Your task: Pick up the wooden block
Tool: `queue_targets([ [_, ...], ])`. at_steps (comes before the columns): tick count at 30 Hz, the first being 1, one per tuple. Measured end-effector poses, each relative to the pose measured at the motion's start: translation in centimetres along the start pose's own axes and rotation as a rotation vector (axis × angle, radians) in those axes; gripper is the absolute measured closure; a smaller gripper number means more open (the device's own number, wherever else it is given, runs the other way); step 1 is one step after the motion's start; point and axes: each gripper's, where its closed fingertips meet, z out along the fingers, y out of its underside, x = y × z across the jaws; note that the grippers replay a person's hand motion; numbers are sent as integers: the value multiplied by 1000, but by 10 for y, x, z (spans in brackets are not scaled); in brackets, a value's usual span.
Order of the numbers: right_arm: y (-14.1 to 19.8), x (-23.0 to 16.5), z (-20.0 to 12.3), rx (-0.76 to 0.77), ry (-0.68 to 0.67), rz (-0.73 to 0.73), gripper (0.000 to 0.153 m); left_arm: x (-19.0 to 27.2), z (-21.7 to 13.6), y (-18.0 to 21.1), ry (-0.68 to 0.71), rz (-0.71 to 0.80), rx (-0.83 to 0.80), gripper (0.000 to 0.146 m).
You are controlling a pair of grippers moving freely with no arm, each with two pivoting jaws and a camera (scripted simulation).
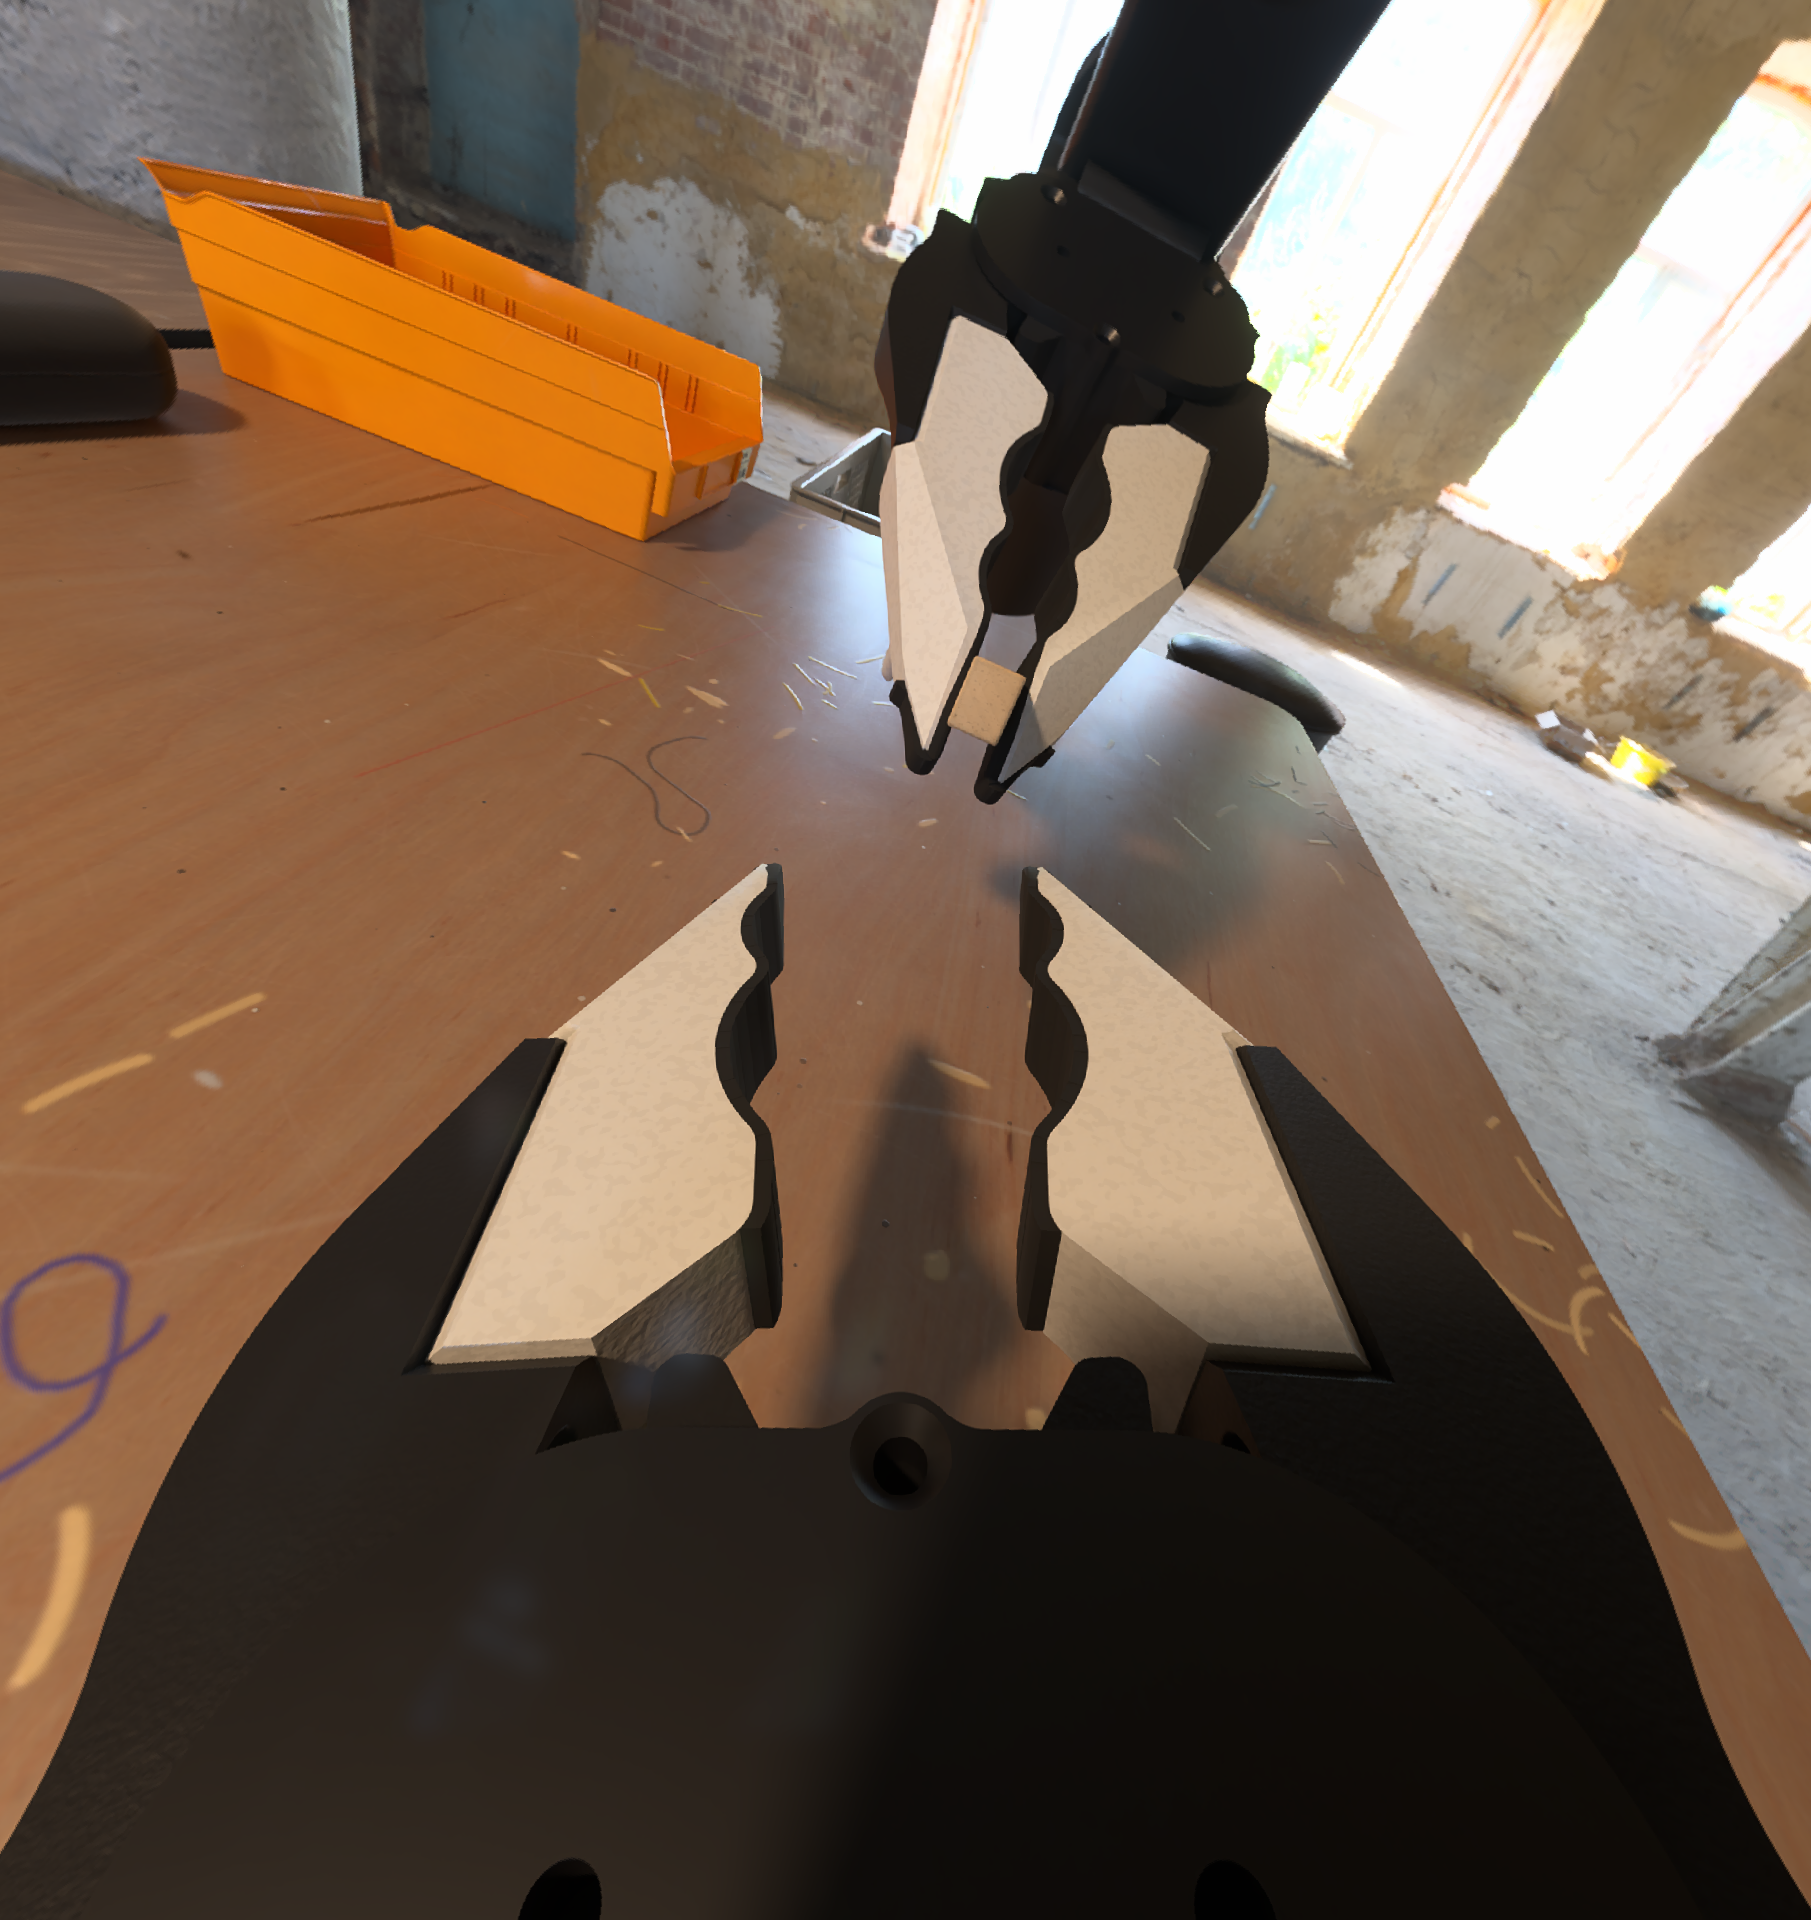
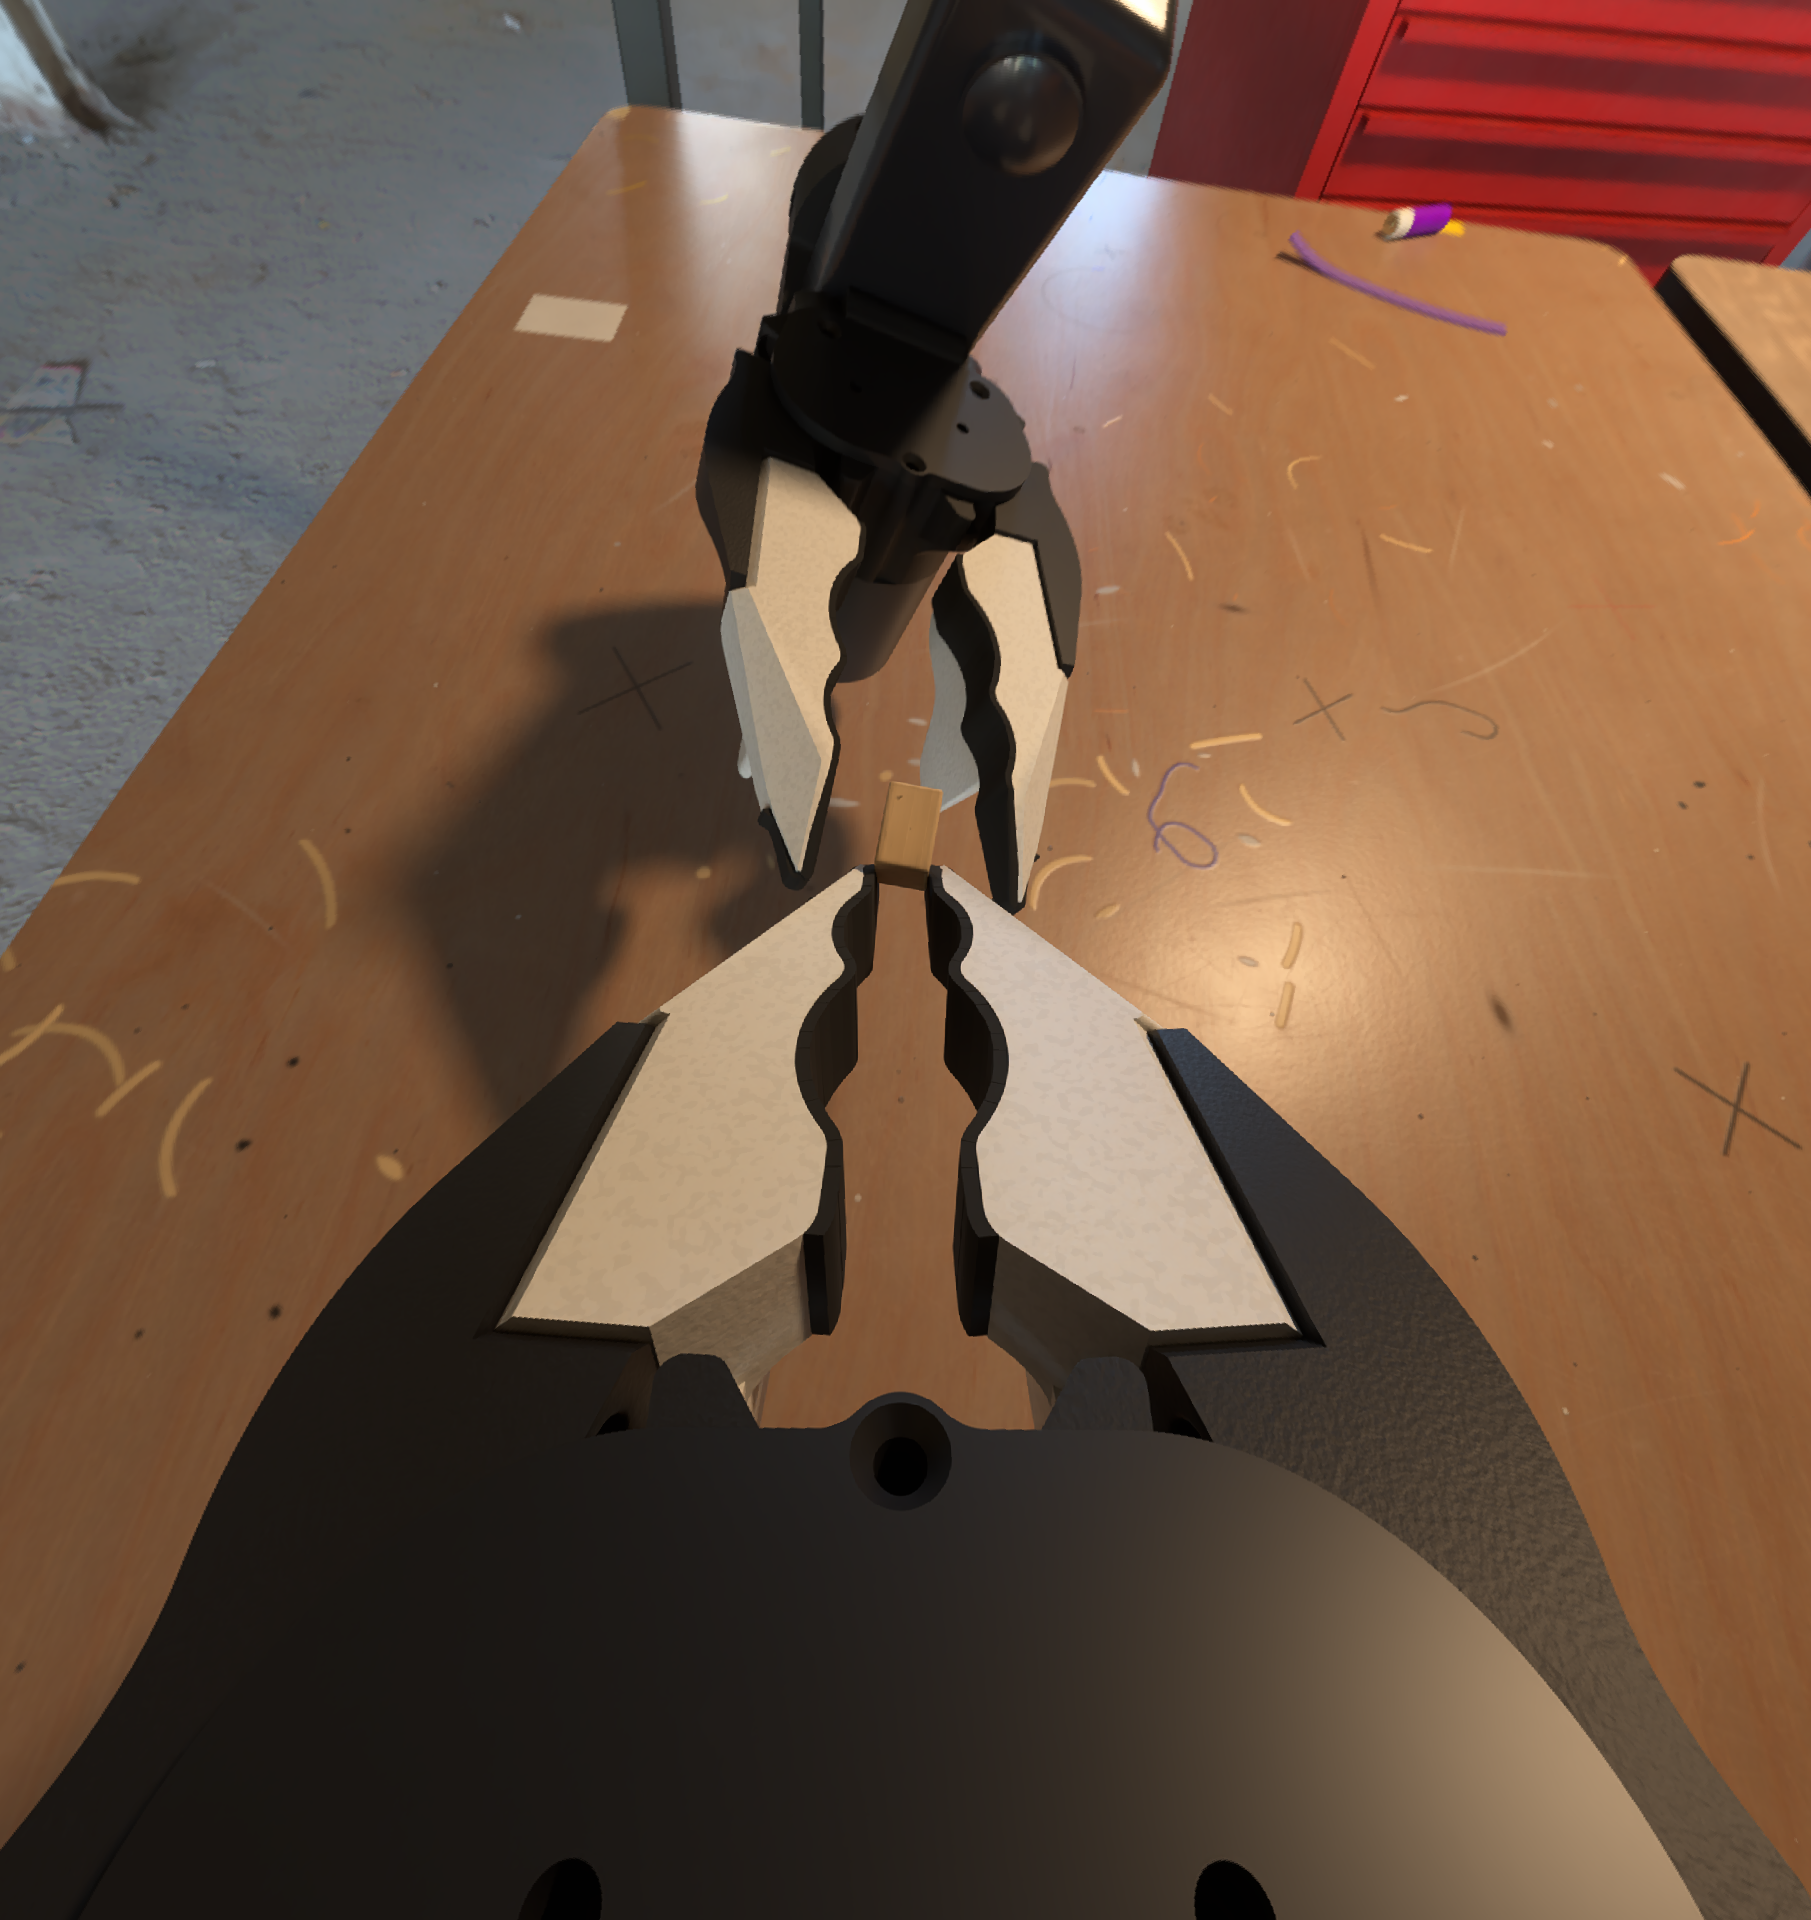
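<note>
The small wooden block (image 2: 906, 831) sits between the fingertips of my right gripper (image 2: 901, 881), which is shut on it. In the left wrist view the right gripper (image 1: 955, 779) points down at the wooden table (image 1: 361, 831), and the block (image 1: 987, 701) sits a little up from its tips, off the table top. My left gripper (image 1: 901, 875) is open and empty. It faces the right gripper, close in front of it and low over the table, with its fingers on either side of the right gripper's tips.
A long orange bin (image 1: 444, 353) lies at the back left, with a black rounded object (image 1: 39, 353) beside it. Another dark rounded object (image 1: 1254, 675) sits by the table's right edge. A red drawer cabinet (image 2: 1566, 114), a purple cable (image 2: 1400, 286) and a second table (image 2: 1784, 343) show behind the left gripper.
</note>
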Motion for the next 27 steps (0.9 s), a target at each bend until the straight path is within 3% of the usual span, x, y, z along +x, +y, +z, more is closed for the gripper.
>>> queue_targets([
  [9, 8, -4, -1, -96, -11, -21, 144, 5, 3, 2, 25, 7, -12, 101],
  [19, 8, -7, 0, -133, 45, -161, 144, 6, 3, 2, 41, -3, -18, 101],
  [27, 9, -9, 1, -162, -13, -64, 144, 7, 4, 3, 49, -2, -23, 101],
])
